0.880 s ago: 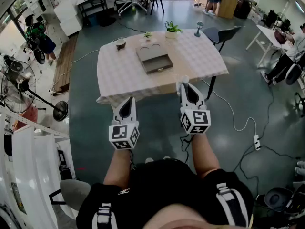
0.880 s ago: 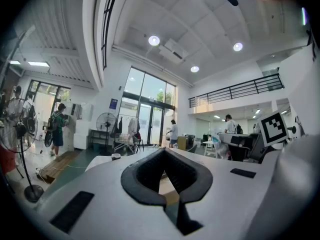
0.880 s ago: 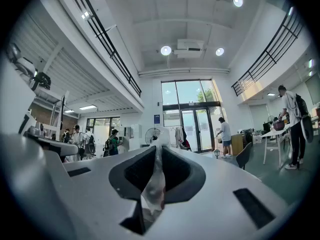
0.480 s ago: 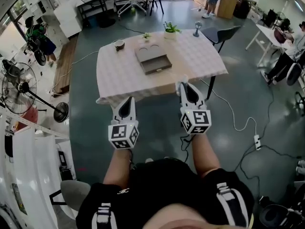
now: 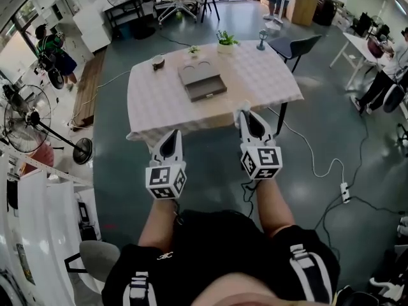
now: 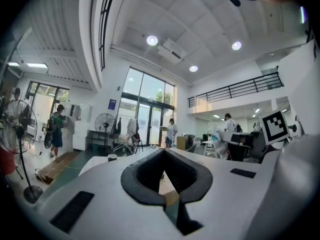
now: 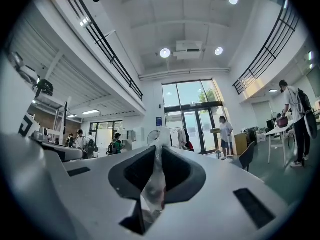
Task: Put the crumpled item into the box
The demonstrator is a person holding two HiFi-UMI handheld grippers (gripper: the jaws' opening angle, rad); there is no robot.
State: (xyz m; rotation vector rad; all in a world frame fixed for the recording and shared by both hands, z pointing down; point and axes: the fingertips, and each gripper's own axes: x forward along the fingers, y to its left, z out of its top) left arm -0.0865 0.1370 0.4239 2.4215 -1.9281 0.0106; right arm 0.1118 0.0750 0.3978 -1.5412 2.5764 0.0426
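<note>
A grey open box (image 5: 203,83) lies on the checkered table (image 5: 268,81), well ahead of both grippers. In the head view my right gripper (image 5: 245,113) is held in the air short of the table's near edge. It is shut on a crumpled whitish, see-through item (image 5: 246,106) that sticks out past the tips. In the right gripper view the crumpled item (image 7: 155,179) runs up between the jaws of that gripper (image 7: 159,151). My left gripper (image 5: 173,134) hangs beside it at the left, shut and empty. The left gripper view shows its tips (image 6: 163,153) closed together.
On the table's far side stand a cup (image 5: 157,60), two small plants (image 5: 227,40) and a stemmed glass (image 5: 264,38). A dark chair (image 5: 296,45) is at the far right corner. A floor fan (image 5: 25,116) stands at left. A cable and power strip (image 5: 345,190) lie on the floor at right.
The table and box have drifted slightly up and left in the head view. Both grippers keep the same pose, and the right one still holds the crumpled item.
</note>
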